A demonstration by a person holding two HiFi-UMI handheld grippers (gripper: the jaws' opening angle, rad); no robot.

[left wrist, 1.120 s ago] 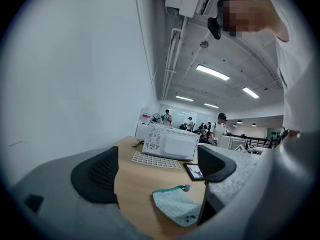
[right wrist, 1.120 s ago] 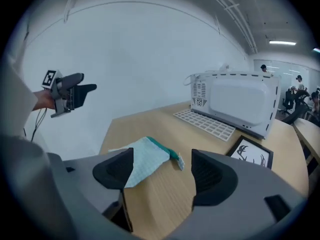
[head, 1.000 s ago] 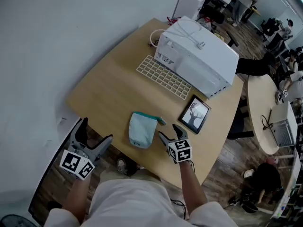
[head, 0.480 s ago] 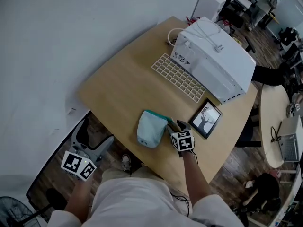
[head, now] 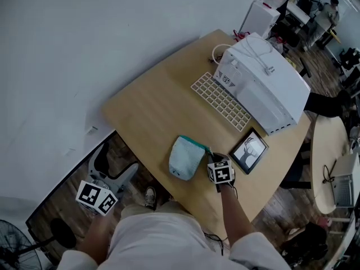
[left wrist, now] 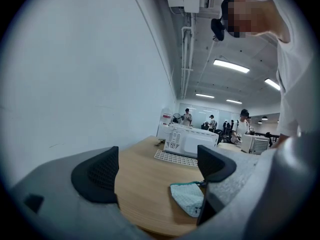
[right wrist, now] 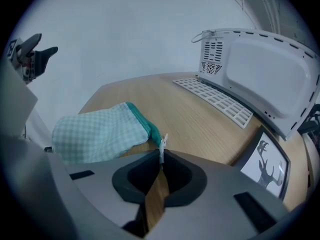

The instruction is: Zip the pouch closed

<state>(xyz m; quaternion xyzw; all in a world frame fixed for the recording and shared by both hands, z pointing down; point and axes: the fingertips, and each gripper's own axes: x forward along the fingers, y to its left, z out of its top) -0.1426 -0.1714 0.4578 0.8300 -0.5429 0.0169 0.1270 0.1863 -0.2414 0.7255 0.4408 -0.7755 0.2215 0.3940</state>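
One step looks done: my right hand-held gripper (right wrist: 161, 158) has just pinched the pull (right wrist: 162, 145) of the pouch (right wrist: 97, 131) ahead. Zipping remains, and my left hand-held gripper (left wrist: 155, 171) is wide and empty.

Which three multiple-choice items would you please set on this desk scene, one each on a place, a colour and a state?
1. Where does the black-framed deer picture lie?
A. on the wooden table, at the right of the pale green checked fabric pouch in the head view
B. on top of the pouch
C. on the floor

2. What colour is the pouch's zip edge?
A. red
B. teal
C. black

3. How is the right gripper?
A. open above the pouch
B. shut on nothing
C. shut on the small white zip pull

Key: 1 A, it lies flat on the wood beyond the gripper. 2 B, a teal band rims the cloth. 3 C, its jaws have just been closing and pinch the pull.
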